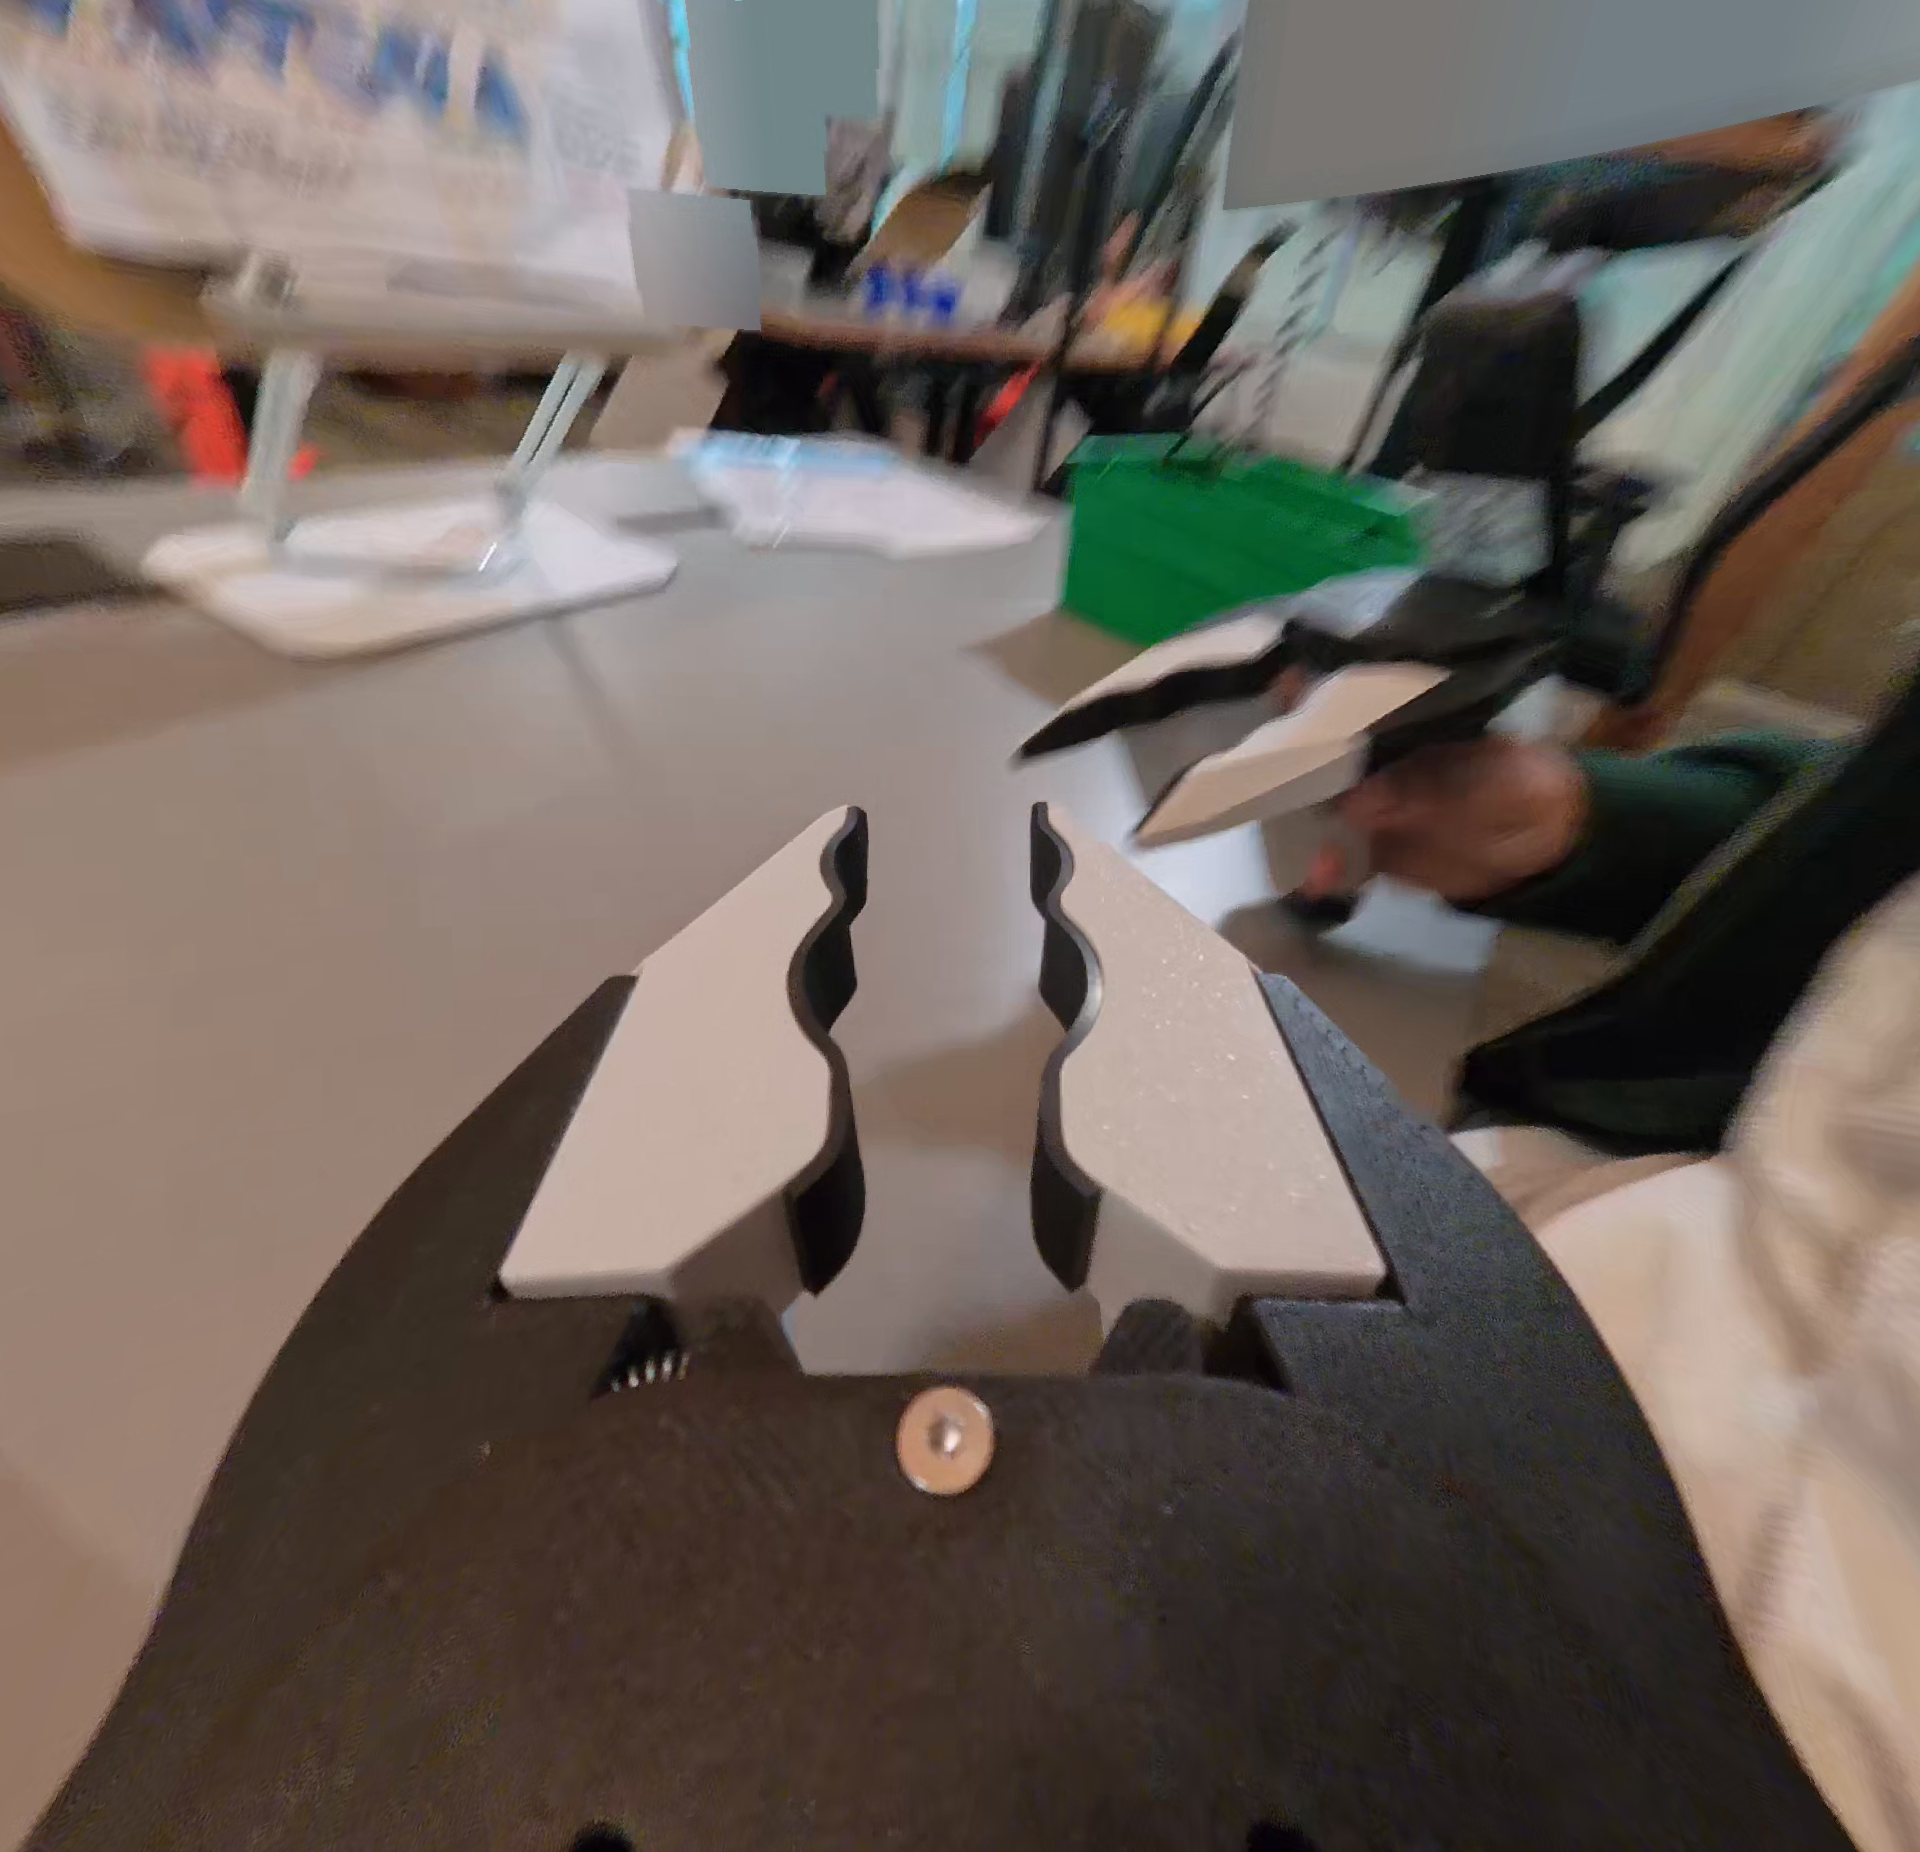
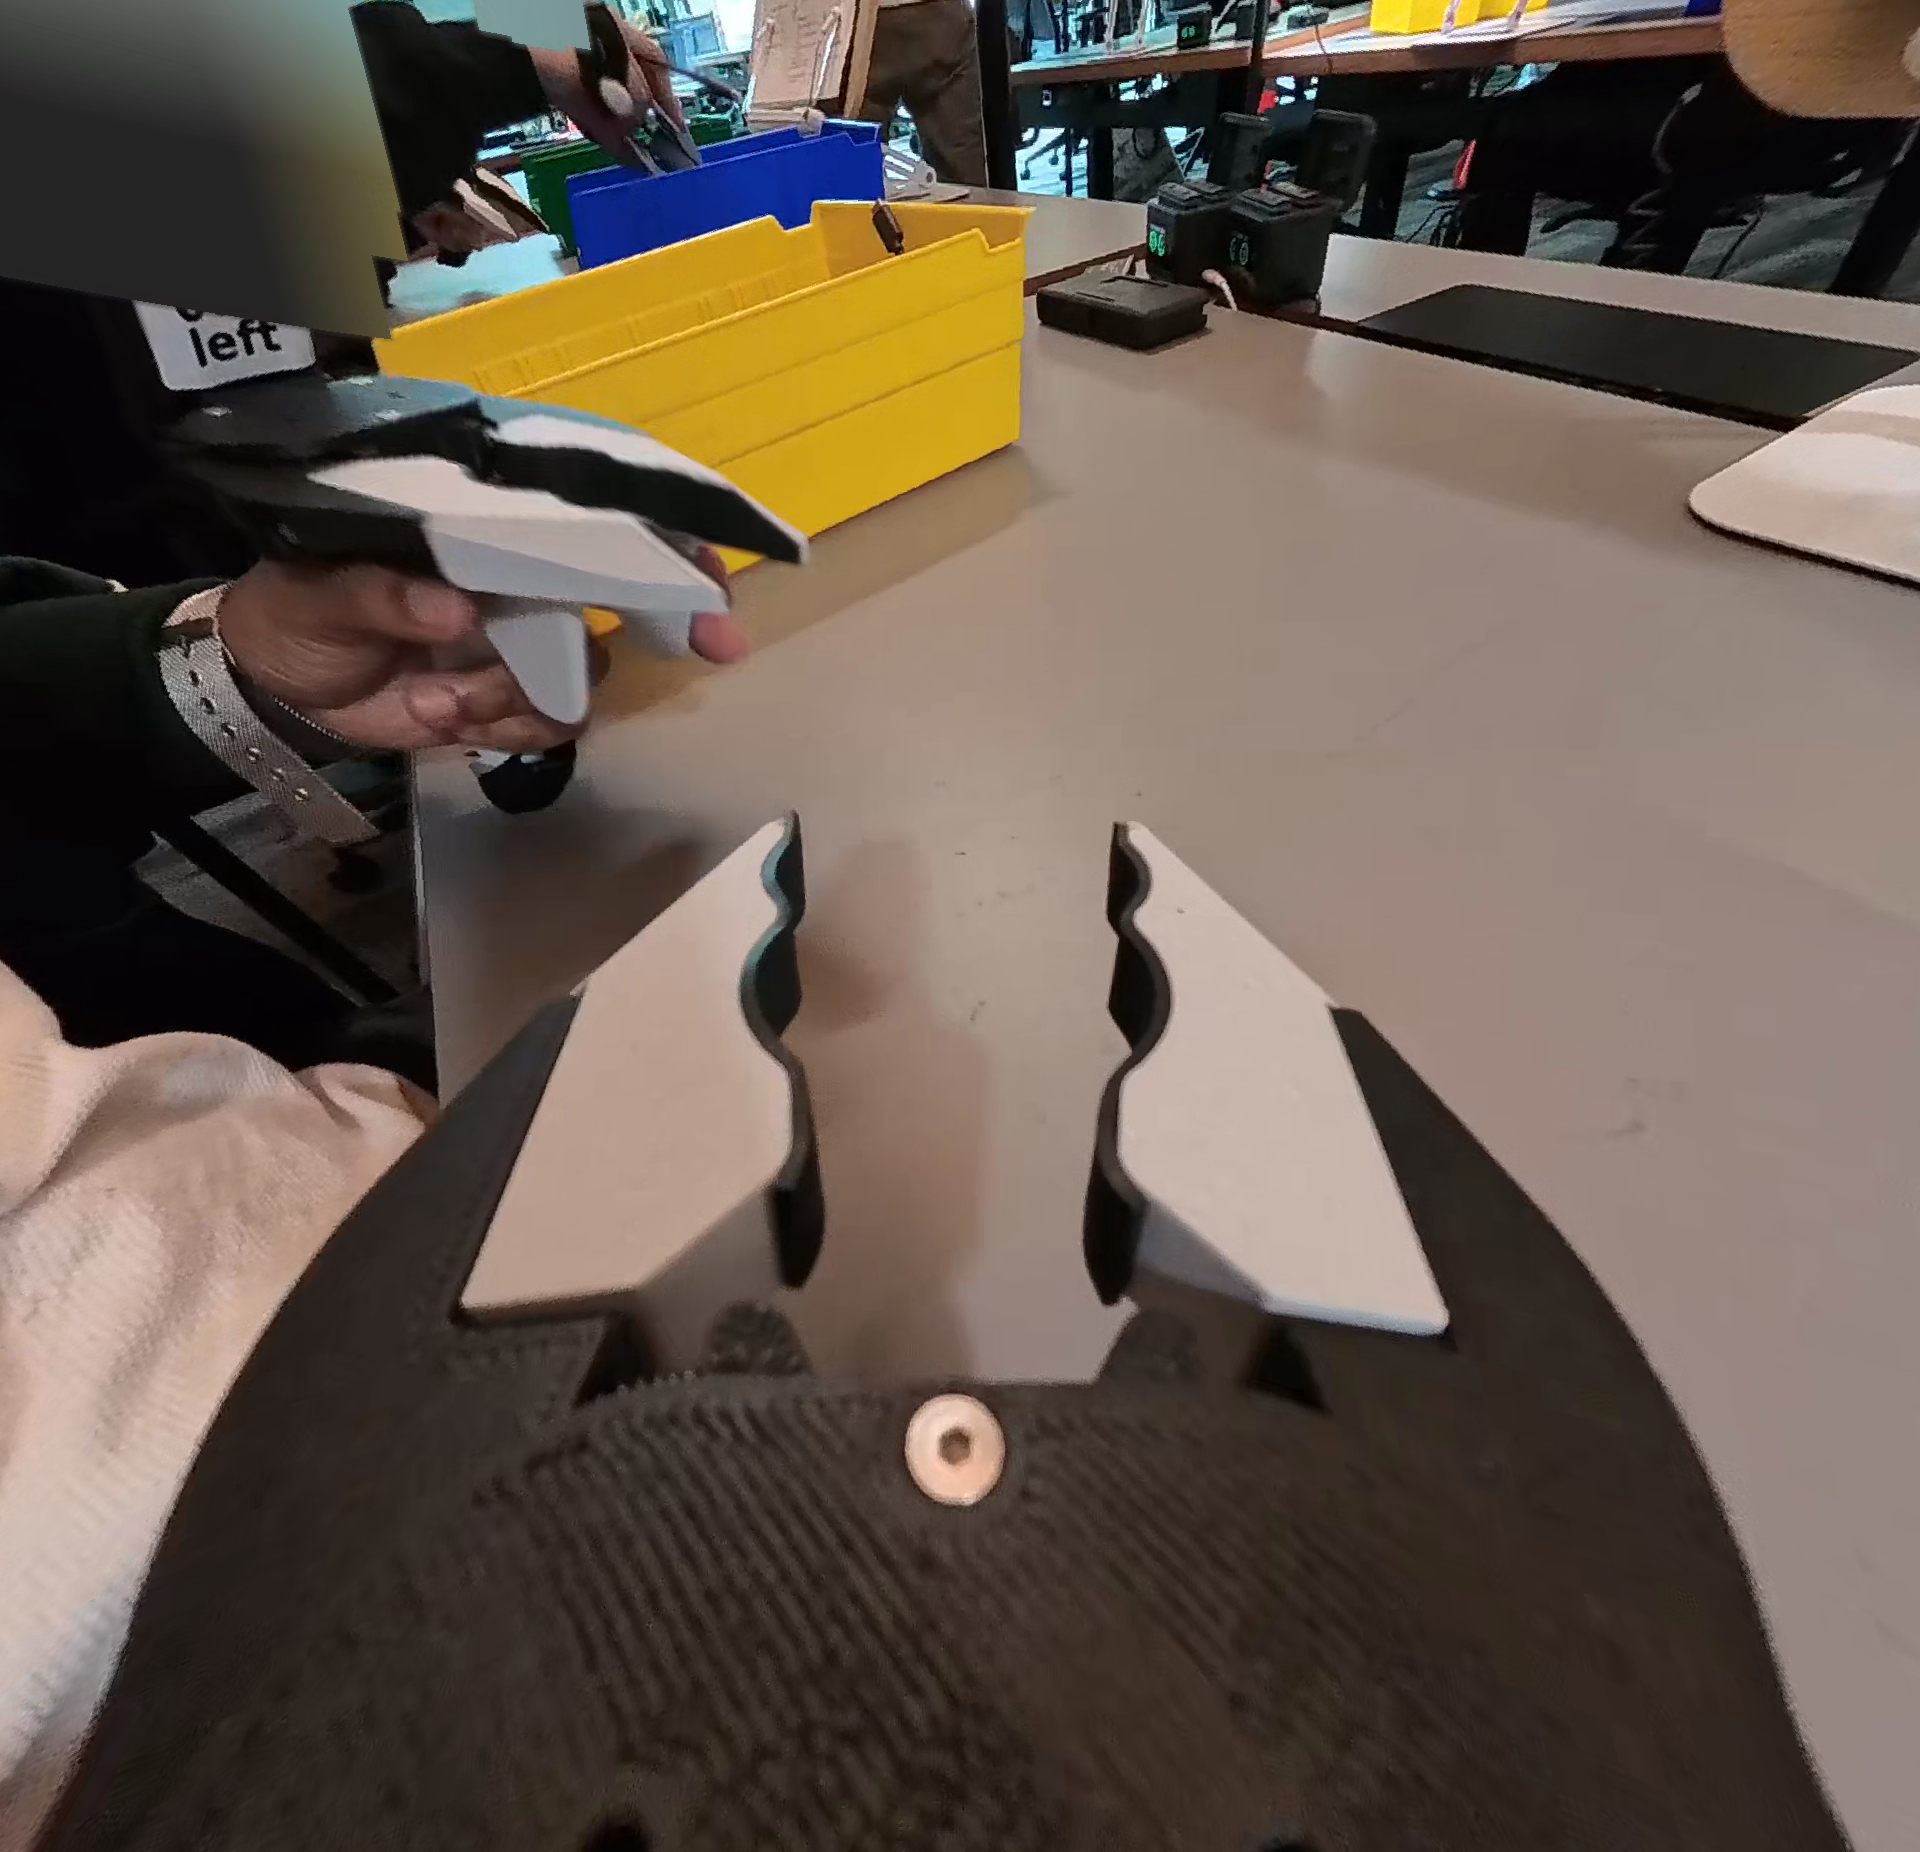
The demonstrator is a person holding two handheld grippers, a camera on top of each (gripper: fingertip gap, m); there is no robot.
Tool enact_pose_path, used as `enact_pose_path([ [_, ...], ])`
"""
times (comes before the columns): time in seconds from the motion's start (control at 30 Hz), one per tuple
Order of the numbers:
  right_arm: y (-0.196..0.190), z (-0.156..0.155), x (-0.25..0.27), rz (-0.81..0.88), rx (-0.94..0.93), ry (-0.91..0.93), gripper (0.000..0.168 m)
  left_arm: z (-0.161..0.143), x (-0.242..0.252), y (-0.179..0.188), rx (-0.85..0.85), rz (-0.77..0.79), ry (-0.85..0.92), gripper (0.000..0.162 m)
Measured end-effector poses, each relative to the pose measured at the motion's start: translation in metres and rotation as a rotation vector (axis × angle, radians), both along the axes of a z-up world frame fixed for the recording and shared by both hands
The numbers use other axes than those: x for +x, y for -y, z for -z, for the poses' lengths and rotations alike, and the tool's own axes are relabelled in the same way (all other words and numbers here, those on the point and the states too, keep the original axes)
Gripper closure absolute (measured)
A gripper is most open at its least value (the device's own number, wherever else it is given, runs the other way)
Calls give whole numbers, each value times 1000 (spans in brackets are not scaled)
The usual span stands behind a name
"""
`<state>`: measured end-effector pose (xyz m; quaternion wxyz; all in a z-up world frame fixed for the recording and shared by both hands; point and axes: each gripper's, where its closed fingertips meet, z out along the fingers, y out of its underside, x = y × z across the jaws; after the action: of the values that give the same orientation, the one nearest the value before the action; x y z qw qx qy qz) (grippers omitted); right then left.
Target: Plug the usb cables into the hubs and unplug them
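No usb cable or hub shows in either view. My left gripper (image 1: pixel 948 815) is open and empty, held over the bare grey table (image 1: pixel 416 971). My right gripper (image 2: pixel 956 828) is open wider and is also empty, low over the same table (image 2: pixel 1351 763). In the left wrist view, which is blurred, the right gripper (image 1: pixel 1086 794) shows at the right, held in a hand. In the right wrist view the left gripper (image 2: pixel 764 571) shows at the left, held in a hand near the table's edge.
A yellow bin (image 2: pixel 779 368) stands at the far left of the table with a blue bin (image 2: pixel 727 192) behind it. Black chargers (image 2: pixel 1236 233), a black mat (image 2: pixel 1631 348) and a white stand base (image 2: pixel 1818 493) lie farther off. A green bin (image 1: pixel 1195 545) sits beyond.
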<state>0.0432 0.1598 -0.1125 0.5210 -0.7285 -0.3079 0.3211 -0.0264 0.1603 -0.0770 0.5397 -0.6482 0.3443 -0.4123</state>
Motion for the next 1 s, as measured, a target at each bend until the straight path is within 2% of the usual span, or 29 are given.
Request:
enact_pose_path([
  [0.1, 0, 1, 1, -3, 11, 21, 113, -87, -13, 31, 124, 93, 328, 135],
  [0.17, 1, 4, 0, -7, 41, 70, 116, -128, -35, 25, 197, 36, 368, 135],
  [0.23, 2, 8, -2, -16, 62, 119, 116, -149, -61, 2, 246, -76, 264, 123],
  [0.33, 4, 10, -4, -28, 69, 136, 116, -154, -118, -54, 362, -326, -49, 122],
  [0.4, 5, 8, -2, -26, 66, 119, 116, -133, -164, -98, 375, -435, -328, 122],
  [0.43, 5, 6, -1, -24, 60, 106, 116, -112, -189, -120, 319, -451, -481, 120],
  [0.53, 5, -1, 2, -19, 47, 56, 117, -19, -262, -153, -46, -351, -875, 116],
  [0.6, 6, -4, 2, -21, 43, 37, 117, 26, -295, -162, -199, -309, -997, 108],
  [0.7, 7, -3, 1, -25, 44, 48, 117, 74, -308, -165, -305, -227, -1118, 97],
  [0.8, 8, -2, -1, -29, 50, 60, 117, 105, -305, -168, -335, -178, -1221, 88],
  [0.87, 8, -1, 0, -29, 43, 56, 117, 107, -292, -173, -350, -164, -1173, 100],
  [0.9, 7, -1, 0, -27, 37, 50, 117, 107, -292, -175, -347, -162, -1193, 112],
  [1.0, 5, -2, 4, -15, 24, 27, 118, 100, -291, -175, -270, -170, -1232, 113],
])
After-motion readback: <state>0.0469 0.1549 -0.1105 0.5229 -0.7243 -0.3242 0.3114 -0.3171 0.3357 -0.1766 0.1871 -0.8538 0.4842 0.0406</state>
